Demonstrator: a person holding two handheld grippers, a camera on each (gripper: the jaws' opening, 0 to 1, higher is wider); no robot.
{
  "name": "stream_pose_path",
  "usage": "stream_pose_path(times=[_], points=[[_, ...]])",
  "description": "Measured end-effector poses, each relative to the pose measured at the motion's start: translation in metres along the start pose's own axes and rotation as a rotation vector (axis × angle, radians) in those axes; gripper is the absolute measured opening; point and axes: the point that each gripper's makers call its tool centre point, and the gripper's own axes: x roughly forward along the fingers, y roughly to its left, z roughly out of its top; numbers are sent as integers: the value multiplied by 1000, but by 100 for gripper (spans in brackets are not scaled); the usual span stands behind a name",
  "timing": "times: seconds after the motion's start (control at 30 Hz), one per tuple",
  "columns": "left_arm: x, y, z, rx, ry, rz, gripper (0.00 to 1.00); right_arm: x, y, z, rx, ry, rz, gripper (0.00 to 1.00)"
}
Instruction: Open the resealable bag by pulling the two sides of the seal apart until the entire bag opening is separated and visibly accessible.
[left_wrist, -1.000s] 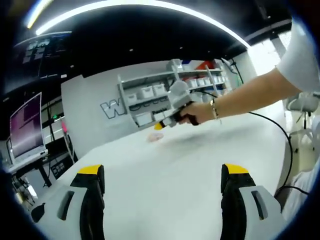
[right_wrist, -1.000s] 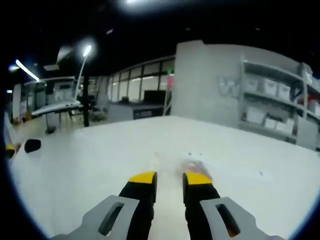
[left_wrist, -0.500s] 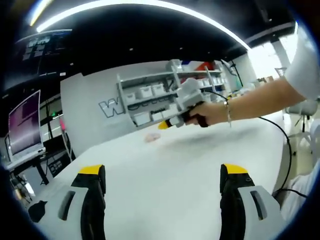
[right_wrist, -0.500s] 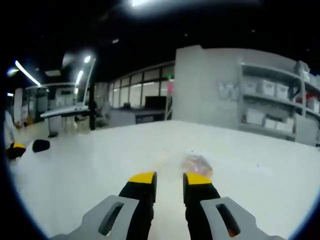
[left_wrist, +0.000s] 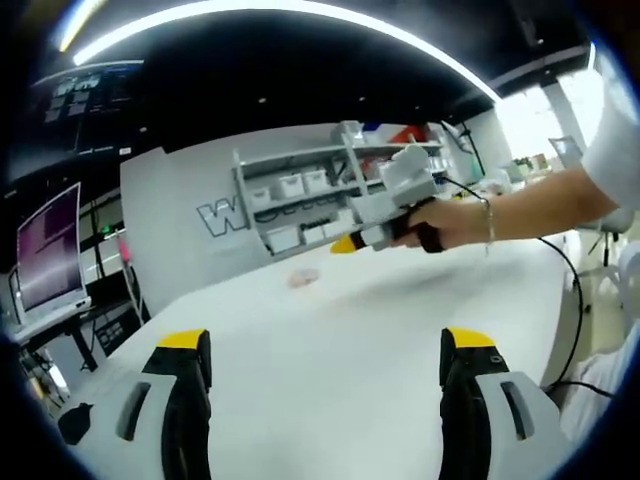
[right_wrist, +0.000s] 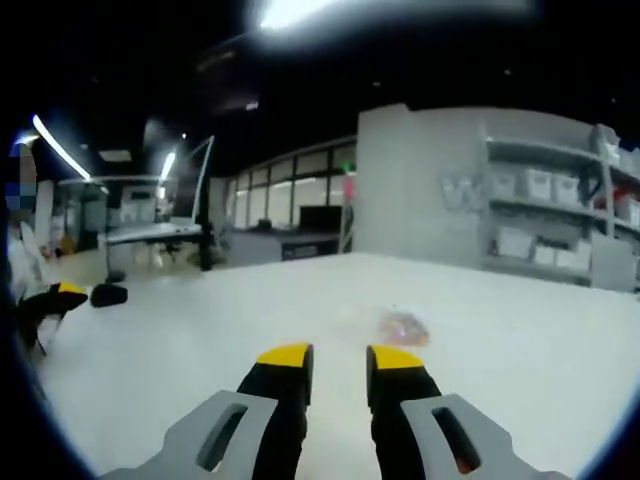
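Left gripper (left_wrist: 326, 345): two black fingers (left_wrist: 186, 400) with yellow tips, each set in a grey moulded housing bearing a slot-shaped recess. Right gripper (right_wrist: 339, 358): the same black, yellow-tipped fingers (right_wrist: 281, 385) and grey slotted housings; seen from the left gripper view at 2 o'clock as a grey boxy body with a black grip. Person's hand (left_wrist: 445, 221): a thin bracelet at the wrist, a white short sleeve (left_wrist: 621, 140) above. A black cable (left_wrist: 573, 290) trails at 3 o'clock.

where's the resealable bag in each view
Left gripper view: resealable bag lies far across the white table, left of the right gripper.
Right gripper view: it lies just beyond the right jaw's tip, right of centre.
Shared landmark: grey shelving with white bins.
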Motion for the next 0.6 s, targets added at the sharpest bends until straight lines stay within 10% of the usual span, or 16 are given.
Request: stream_pose_path(times=[0.6], points=[[-2,-3,4,-23,-12,-13,93,-45,6,4,10,-36,-18,19]])
